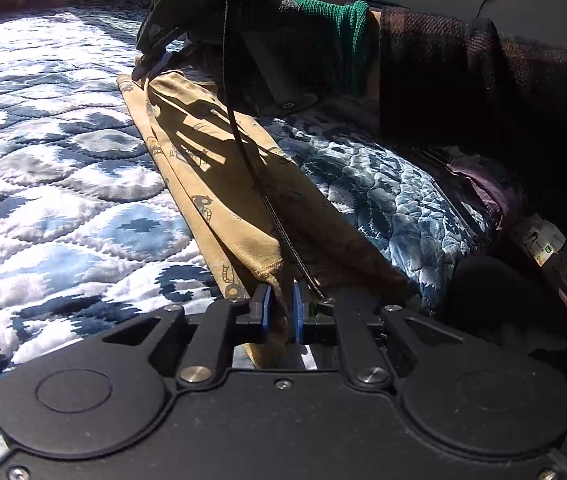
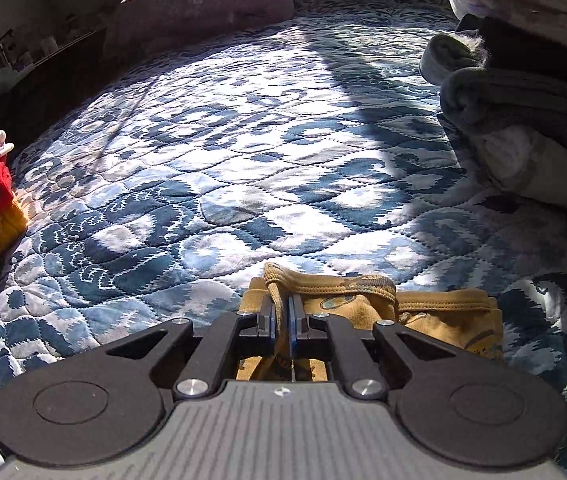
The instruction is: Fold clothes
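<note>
While both tools point(image 1: 281, 304) point(image 2: 282, 320) pinch garment point(image 1: 219, 160), folded stack point(image 2: 523, 92) shows rightward.

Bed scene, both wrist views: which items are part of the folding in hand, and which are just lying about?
In the job:
mustard printed garment
left gripper, clamped on one end
right gripper, clamped on the waistband end

Lying about:
blue quilt
stack of folded clothes
pillow
</note>
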The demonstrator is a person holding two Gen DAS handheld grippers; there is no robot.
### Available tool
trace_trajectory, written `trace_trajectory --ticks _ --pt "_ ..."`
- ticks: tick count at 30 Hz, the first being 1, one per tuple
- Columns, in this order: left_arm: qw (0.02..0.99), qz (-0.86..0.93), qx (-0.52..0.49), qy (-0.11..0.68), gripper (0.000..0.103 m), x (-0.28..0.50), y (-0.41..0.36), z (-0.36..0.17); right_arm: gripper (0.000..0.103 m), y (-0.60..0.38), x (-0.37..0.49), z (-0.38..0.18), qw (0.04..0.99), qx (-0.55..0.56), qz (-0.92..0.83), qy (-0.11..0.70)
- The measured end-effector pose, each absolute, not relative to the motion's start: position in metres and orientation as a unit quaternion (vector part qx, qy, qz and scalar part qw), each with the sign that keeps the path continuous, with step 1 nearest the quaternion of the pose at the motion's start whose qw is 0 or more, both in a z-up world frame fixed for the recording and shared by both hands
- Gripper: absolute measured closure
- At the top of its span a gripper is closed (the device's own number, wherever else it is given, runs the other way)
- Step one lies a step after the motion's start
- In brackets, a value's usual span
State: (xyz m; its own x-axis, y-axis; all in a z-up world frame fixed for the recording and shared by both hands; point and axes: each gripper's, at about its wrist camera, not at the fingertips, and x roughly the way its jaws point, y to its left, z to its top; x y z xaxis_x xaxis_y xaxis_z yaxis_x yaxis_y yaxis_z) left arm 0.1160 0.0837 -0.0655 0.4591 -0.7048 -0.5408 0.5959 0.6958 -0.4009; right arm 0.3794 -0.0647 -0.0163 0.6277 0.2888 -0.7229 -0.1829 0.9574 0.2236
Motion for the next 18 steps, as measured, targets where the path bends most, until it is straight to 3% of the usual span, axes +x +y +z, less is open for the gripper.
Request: trace_trajectory --ticks 5,11,16,18 --pt "0.853 -0.382 -0.060 0.350 0.094 0.110 0.083 -0.063 0.076 -0.092 0.343 0.015 0.914 0.071 0.154 0.368" --pt "0.856 -0.386 -0.039 0.341 0.085 0.096 0.086 -0.056 0.075 -0.121 0.261 0.020 0.915 0.037 0.226 0.331" --pt "0.866 -0.372 -0.061 0.329 0.082 0.089 0.104 -0.047 0.075 -0.134 0.206 -0.014 0.916 0.012 0.244 0.319" --pt "0.872 -0.356 -0.090 0.322 0.079 0.093 0.114 -0.044 0.076 -0.124 0.196 -0.035 0.909 -0.051 0.230 0.344"
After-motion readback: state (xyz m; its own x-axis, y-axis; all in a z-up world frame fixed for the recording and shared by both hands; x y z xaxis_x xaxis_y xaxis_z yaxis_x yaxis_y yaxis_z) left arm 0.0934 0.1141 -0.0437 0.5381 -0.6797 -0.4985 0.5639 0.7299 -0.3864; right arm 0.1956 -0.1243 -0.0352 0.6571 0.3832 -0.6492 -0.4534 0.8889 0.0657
